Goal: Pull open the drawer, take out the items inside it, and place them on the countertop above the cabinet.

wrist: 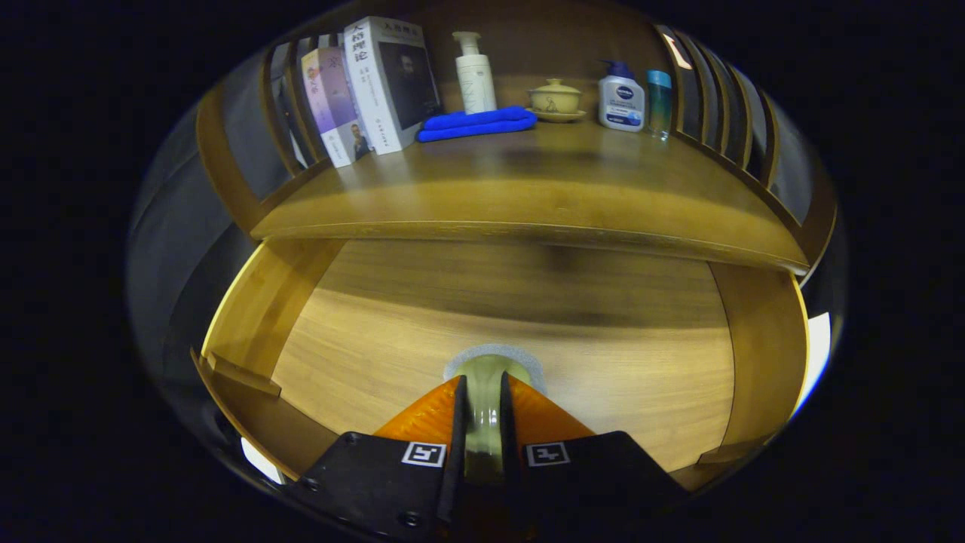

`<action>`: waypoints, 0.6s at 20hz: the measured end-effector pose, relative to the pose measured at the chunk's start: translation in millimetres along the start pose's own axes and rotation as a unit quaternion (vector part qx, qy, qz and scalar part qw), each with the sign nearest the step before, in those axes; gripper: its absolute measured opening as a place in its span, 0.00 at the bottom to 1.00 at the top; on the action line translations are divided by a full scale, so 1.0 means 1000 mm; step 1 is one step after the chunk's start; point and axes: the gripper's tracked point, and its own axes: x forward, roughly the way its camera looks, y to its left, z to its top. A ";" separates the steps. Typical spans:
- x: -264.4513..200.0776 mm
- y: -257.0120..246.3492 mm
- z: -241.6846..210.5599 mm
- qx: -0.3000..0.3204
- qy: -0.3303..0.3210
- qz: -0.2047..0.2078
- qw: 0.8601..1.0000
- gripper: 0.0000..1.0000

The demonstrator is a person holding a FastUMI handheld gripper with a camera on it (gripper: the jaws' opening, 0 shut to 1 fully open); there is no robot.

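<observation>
While level, gripper (pixel 482 411) clamps bottle (pixel 483 407).

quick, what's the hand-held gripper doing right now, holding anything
hand-held gripper: closed on a pale green bottle, one finger pressed on each side, above the open drawer.

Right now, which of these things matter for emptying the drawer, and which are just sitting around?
Part of the job:
- open drawer
- pale cup, gripped between the gripper fingers over the drawer
- countertop, where it goes

Just lying about:
- books
- blue cloth
- white pump bottle
- lidded bowl
- lotion bottle
- small teal bottle
</observation>
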 end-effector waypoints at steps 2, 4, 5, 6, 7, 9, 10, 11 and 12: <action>-0.006 0.005 0.006 -0.006 -0.026 0.005 1.000 0.25; -0.015 0.017 0.016 -0.007 -0.056 0.019 0.998 0.24; -0.022 0.020 0.021 -0.011 -0.073 0.020 0.997 0.24; -0.027 0.023 0.027 -0.019 -0.089 0.019 0.996 0.25; -0.032 0.025 0.032 -0.028 -0.107 0.018 0.994 0.24; -0.047 0.033 0.043 -0.034 -0.142 0.024 0.989 0.25; -0.052 0.036 0.046 -0.033 -0.151 0.029 0.988 0.25; -0.059 0.039 0.048 -0.030 -0.159 0.034 0.986 0.24; -0.065 0.041 0.052 -0.029 -0.167 0.038 0.985 0.24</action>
